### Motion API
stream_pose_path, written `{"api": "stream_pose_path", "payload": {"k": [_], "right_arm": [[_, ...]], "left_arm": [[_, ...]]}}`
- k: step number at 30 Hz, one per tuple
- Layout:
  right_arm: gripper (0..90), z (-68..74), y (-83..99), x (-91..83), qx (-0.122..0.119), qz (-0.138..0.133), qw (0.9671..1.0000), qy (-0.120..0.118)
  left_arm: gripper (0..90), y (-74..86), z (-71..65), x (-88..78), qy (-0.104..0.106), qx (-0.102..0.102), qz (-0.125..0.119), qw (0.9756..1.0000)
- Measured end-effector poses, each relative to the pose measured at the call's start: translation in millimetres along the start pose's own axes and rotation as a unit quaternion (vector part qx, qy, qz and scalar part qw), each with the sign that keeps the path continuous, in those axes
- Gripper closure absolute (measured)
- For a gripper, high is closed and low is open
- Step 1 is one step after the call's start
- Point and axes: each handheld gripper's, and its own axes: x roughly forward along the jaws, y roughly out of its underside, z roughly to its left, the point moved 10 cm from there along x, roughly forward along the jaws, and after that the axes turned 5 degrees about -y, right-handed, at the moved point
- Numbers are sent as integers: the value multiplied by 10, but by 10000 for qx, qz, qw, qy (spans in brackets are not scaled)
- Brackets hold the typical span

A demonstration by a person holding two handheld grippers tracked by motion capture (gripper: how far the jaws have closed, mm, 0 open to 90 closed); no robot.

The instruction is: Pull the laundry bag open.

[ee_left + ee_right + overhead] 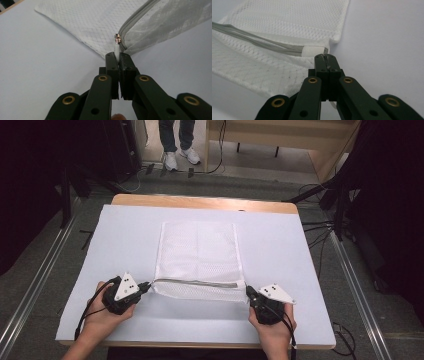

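At seven o'clock on the worktop (125, 235), my left hand-held gripper (117, 53) pinches the zipper pull (116, 47); the right hand-held gripper (325, 58) clamps the mesh bag's (197, 250) corner, so I should pull level along the zipper (195, 282).

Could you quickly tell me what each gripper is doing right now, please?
Left gripper: shut on the zipper pull of the mesh bag.
Right gripper: shut on the bag's corner by the zipper end.

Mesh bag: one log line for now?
left gripper shut on zipper pull | right gripper shut on mesh bag corner | zipper open
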Motion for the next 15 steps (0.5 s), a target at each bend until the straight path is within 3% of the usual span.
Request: {"api": "stream_pose_path", "payload": {"k": [4, 6, 7, 8, 9, 11, 14, 15], "right_arm": [[900, 4, -1, -2, -40, 7, 10000, 14], [900, 54, 12, -4, -26, 4, 9995, -303], [900, 54, 12, -4, -26, 4, 9995, -303], [900, 82, 22, -8, -85, 2, 9994, -339], [900, 101, 21, -8, -102, -17, 9992, -392], [900, 116, 25, 1, -145, -10, 9990, -421], [867, 119, 42, 23, -67, -9, 9990, -445], [867, 119, 42, 23, -67, -9, 9990, -445]], "left_arm": [[881, 6, -13, -16, 97, -104, -41, 9999], [843, 0, -2, -49, 244, -417, -194, 9986], [752, 0, -2, -49, 244, -417, -194, 9986], [647, -17, 17, -71, 337, -758, -324, 9960], [579, -20, 21, -90, 418, -860, -372, 9947], [482, -24, 23, -113, 471, -957, -431, 9934], [334, -50, 105, -196, 418, -1416, -641, 9870], [319, -50, 105, -196, 418, -1416, -641, 9870]]}}
